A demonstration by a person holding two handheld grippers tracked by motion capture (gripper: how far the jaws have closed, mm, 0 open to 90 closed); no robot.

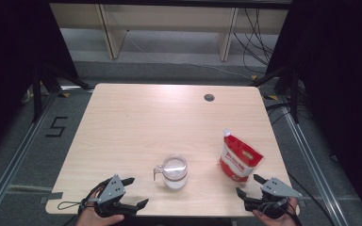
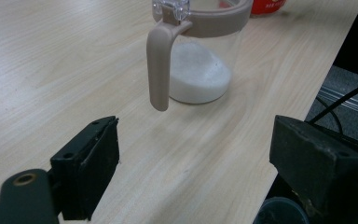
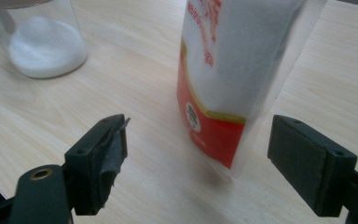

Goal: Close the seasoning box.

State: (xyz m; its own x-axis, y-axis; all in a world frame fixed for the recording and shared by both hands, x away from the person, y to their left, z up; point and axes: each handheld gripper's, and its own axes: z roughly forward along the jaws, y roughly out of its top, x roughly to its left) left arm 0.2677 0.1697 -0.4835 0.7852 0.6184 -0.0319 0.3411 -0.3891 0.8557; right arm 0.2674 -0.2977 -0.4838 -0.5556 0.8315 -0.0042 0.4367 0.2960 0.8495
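Jar: one clear jar (image 1: 174, 171) with a tan rim and handle stood near the table's front edge, at 6 o'clock from the centre; white grains covered its bottom.
Pouch: one red and white pouch (image 1: 238, 160) stood upright at 3 o'clock from the jar, well apart from it.
Left gripper: the left gripper (image 1: 131, 192) lay at 8 o'clock from the jar, jaws spread wide and released, touching nothing; the handle (image 2: 161, 65) faced it.
Right gripper: the right gripper (image 1: 249, 185) sat at 6 o'clock from the pouch, jaws wide, nothing clamped.
Cut off: jar top and pouch top ran out of the gripper views; the pouch print was unreadable.
Table: one pale wooden table (image 1: 136, 117), one round hole (image 1: 209, 98) at 12 o'clock.
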